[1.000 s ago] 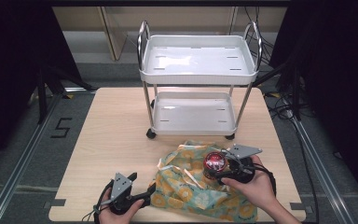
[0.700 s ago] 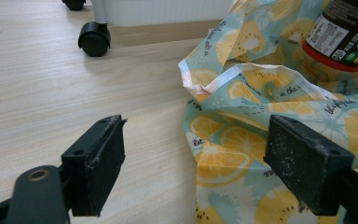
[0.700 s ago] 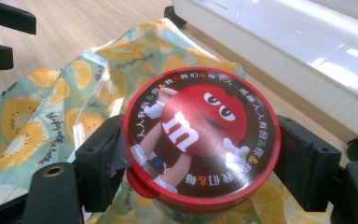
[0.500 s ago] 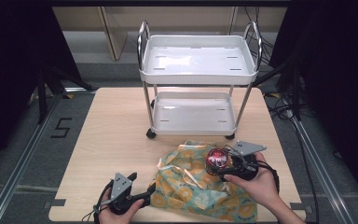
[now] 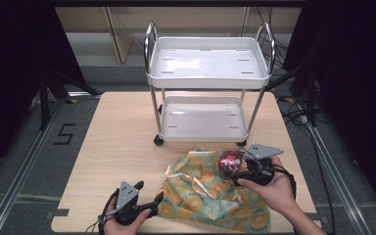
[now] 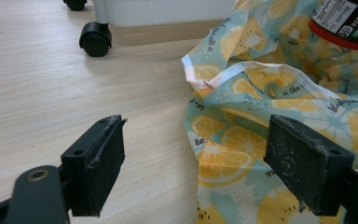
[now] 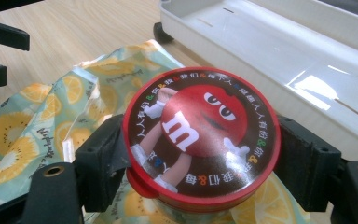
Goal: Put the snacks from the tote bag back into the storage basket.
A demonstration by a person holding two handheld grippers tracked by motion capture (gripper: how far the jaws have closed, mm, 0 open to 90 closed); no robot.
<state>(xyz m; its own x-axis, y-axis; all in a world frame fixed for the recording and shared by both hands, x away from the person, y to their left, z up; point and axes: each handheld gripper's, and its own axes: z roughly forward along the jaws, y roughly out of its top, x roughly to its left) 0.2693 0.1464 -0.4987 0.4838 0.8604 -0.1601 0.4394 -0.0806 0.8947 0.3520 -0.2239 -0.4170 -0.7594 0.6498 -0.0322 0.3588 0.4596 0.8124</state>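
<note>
We have the candy tub [image 7: 200, 140] clamped between the jaws of our right gripper [image 5: 240, 171], pads pressing on its sides just under the red lid, and we hold it above the lemon-print bag [image 5: 210, 196], which lies crumpled on the table [image 5: 122, 142] in front of the white cart [image 5: 205, 73]. Our left gripper [image 6: 205, 158] rests at the bag's near-left edge with its jaws spread apart; the cloth's edge and its white handle strap lie between them, but nothing is pinched.

To do this step well, we judge that the left jaws should first close on the bag's rim beside the strap. Lifting that edge opens the mouth. Then we can lower the tub straight into the bag, keeping it level.
</note>
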